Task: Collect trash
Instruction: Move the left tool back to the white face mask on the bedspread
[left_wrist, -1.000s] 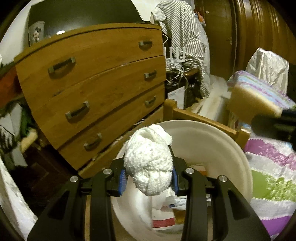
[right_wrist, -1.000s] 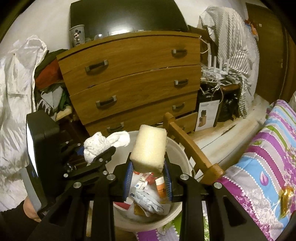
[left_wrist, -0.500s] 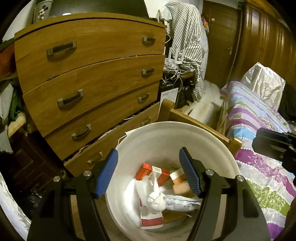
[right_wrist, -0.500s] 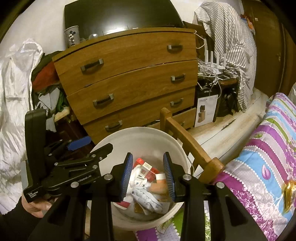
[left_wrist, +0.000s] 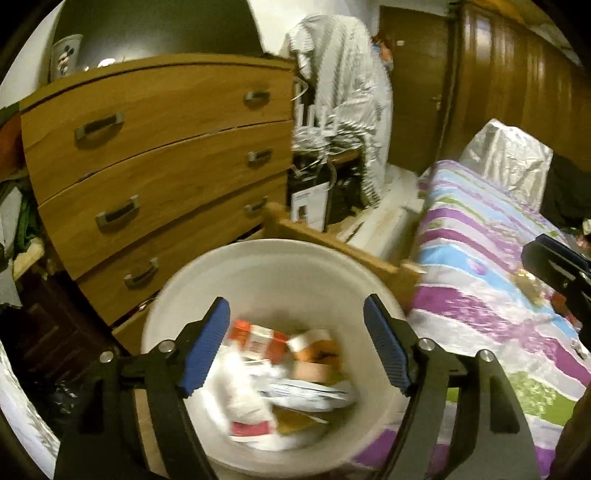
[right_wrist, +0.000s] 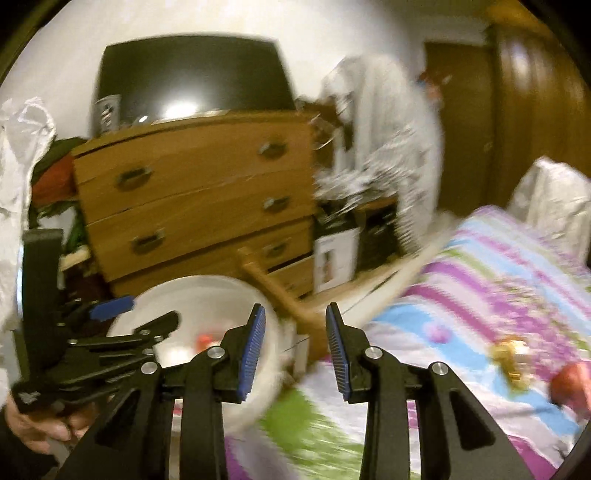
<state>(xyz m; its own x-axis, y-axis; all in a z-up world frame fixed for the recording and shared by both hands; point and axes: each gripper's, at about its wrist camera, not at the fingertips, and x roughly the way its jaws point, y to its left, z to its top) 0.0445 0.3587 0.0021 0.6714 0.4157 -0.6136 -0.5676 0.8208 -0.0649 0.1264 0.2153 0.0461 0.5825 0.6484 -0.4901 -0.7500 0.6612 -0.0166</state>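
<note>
A white bucket (left_wrist: 280, 258) holds trash: a red and white carton (left_wrist: 255, 339), a white wad (left_wrist: 240, 402) and wrappers. My left gripper (left_wrist: 297, 345) is open and empty above the bucket's mouth. In the right wrist view the bucket (right_wrist: 207, 295) is at lower left, with the left gripper (right_wrist: 122, 325) over it. My right gripper (right_wrist: 295, 350) is open and empty, over the bed's edge to the right of the bucket. A yellow wrapper (right_wrist: 509, 354) and a red item (right_wrist: 570, 384) lie on the striped bedspread (right_wrist: 498, 288).
A wooden chest of drawers (left_wrist: 155, 162) stands behind the bucket. The wooden bed frame (left_wrist: 332, 243) runs beside the bucket. Clothes hang on a rack (left_wrist: 347, 92) at the back. A silver bag (left_wrist: 506, 151) sits at the bed's far end.
Both grippers opened and dropped their loads, the white wad and the yellow sponge, into the bucket. The right gripper has since swung right toward the bed.
</note>
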